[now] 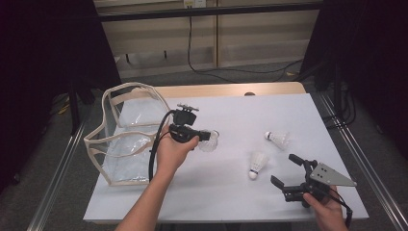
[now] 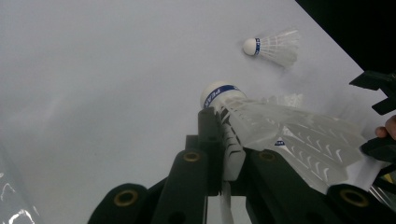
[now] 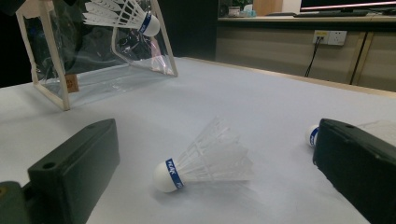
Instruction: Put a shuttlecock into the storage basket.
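Black right gripper (image 1: 287,170) near the white table's (image 1: 231,202) front right corner, jaws wide, holding nothing. Two white feather shuttlecocks (image 1: 258,164) (image 1: 278,139) lie beyond. Left gripper (image 1: 206,136) mid-table clamps a third white shuttlecock (image 1: 210,140) beside the clear plastic bag (image 1: 126,139) at the left edge.

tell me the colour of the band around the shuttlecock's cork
Blue band with white lettering, clearest in the right gripper view.

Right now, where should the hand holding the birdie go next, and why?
Probably toward the clear bag on the left. The left tongs are shut on a shuttlecock, lifted off the white table, and the bag stands open beside that hand. Two more shuttlecocks lie by the open right tongs.
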### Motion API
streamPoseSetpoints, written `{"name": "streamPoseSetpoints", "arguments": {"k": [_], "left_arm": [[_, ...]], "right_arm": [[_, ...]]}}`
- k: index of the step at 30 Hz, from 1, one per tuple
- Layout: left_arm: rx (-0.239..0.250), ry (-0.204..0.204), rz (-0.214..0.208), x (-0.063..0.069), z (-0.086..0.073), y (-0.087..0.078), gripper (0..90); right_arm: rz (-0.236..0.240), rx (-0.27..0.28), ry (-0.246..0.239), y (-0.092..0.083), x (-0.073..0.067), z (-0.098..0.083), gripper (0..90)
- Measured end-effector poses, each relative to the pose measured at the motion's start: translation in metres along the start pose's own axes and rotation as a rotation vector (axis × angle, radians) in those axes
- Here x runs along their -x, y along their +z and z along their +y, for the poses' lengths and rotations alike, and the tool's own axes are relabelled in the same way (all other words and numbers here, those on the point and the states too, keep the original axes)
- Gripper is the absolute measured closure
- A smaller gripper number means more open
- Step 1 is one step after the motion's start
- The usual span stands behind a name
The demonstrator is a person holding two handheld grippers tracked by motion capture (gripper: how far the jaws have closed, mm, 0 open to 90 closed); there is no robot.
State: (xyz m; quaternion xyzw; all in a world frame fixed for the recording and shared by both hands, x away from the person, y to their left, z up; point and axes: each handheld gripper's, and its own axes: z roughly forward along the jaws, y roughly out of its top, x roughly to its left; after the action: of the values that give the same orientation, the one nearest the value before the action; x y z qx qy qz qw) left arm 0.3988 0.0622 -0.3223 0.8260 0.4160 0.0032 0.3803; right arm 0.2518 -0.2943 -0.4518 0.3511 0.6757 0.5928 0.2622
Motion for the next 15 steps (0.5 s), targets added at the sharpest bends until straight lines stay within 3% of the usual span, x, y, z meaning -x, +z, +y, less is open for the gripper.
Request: {"name": "streamPoseSetpoints", "arguments": {"k": [15], "left_arm": [[-0.002, -0.014, -0.001, 0.0, 0.016, -0.004, 88.1]], "right_arm": [[0.0, 0.001, 0.0, 0.0, 0.0, 0.0, 0.3]]}}
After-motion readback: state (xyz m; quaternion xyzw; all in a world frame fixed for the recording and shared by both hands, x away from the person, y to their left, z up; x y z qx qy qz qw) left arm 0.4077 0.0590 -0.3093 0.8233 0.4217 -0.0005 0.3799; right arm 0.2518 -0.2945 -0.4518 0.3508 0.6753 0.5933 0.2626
